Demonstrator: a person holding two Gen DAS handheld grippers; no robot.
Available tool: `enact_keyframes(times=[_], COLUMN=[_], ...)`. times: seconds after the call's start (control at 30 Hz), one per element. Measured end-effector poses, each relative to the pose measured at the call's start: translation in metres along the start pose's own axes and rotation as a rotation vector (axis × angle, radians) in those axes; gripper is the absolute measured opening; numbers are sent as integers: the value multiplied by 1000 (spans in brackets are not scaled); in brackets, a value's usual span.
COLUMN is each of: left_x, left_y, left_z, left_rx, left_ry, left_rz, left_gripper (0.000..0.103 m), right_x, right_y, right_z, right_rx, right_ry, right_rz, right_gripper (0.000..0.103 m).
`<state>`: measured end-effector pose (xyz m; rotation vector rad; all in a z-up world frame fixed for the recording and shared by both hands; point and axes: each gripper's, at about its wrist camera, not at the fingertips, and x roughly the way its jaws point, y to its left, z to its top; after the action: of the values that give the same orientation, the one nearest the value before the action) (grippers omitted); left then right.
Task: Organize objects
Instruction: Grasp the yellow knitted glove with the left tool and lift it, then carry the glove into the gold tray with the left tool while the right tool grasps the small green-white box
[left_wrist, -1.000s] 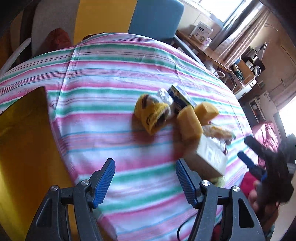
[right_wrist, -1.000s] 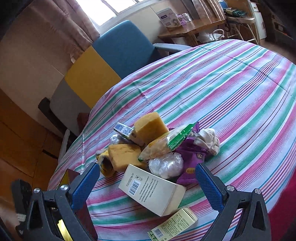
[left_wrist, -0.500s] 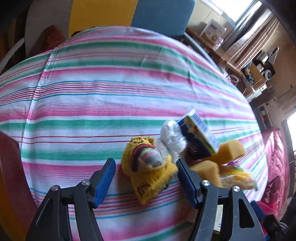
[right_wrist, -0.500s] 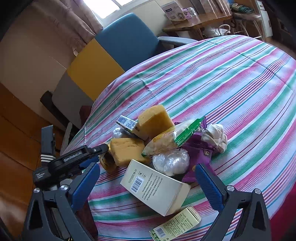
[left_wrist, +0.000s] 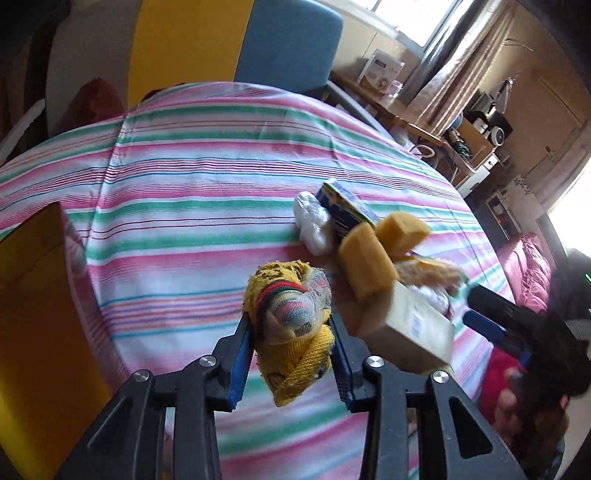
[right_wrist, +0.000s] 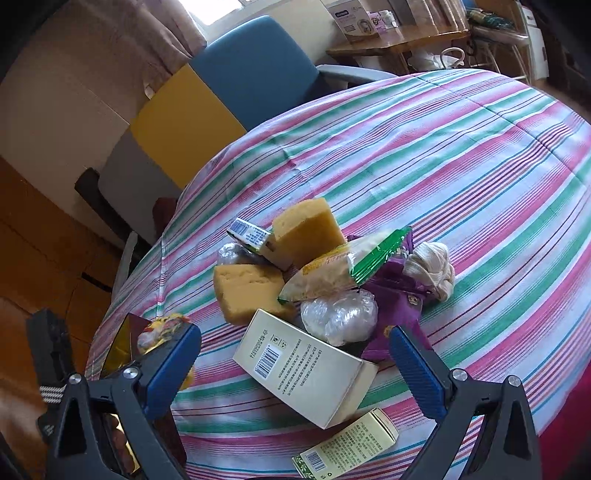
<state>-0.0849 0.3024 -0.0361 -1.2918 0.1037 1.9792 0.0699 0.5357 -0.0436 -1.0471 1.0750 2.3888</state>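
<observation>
Striped tabletop (right_wrist: 461, 155) carries one heap of items near its edge; a blue and yellow chair (right_wrist: 255, 70) stands behind it. Largest in the heap: cream carton (right_wrist: 303, 369) with barcode, lying tilted at the front, leaning on a smaller green-labelled box (right_wrist: 347, 448) just beside it. Two yellow sponges (right_wrist: 247, 288) sit behind the carton, touching a small blue-and-white carton (right_wrist: 251, 236). A snack packet (right_wrist: 332, 269) lies across the purple bag (right_wrist: 395, 291); a crumpled clear plastic ball (right_wrist: 340, 314) rests against the cream carton, and a knotted white cloth (right_wrist: 432, 269) lies at the far right of the heap. Left hand-held gripper (left_wrist: 291, 343): jaws have just been closing and now clamp the yellow knitted sock bundle (left_wrist: 291, 325), lifted clear of the cloth, left of the heap. Right hand-held gripper (right_wrist: 295, 362): jaws spread wide, nothing held, straddling the cream carton in view.
</observation>
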Motion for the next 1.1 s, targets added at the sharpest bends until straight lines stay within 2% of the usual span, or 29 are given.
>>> enact_keyframes(times=[0.2,0.4,0.57,0.73,0.83,0.87,0.9,0.97,1.1], left_x=[-34,-58,-76,-95,-108,-112,-117,-127,-144], left_y=[-1,12,26,52,75,85,97,124,182], left_z=[-27,-54,-69,-82,-89,-90,-92,-94,-94], left_rx=[17,19,10,-21,-49,-63,-83,-130,-219], left_ry=[-19,-28,-39,-62,-80,-86,-92,-104,-129], left_rz=[-20,-36,-57,-46,-15,2,24,79,193], left_gripper=[38,39,39,39,39,39,39,39,39], right_x=[14,17,27,43,54,57,60,60,54], right_y=[2,18,31,38,42,44,44,47,47], right_z=[-9,-34,-51,-63,-69,-73,-77,-81,-84], right_rx=[-10,-94,-274,-433,-513,-546,-565,-598,-603], right_ry=[99,220,324,428,453,462,470,455,435], right_rz=[-57,-141,-285,-326,-402,-430,-455,-466,-434], right_gripper=[103,103,103,103,100,82,78,78,78])
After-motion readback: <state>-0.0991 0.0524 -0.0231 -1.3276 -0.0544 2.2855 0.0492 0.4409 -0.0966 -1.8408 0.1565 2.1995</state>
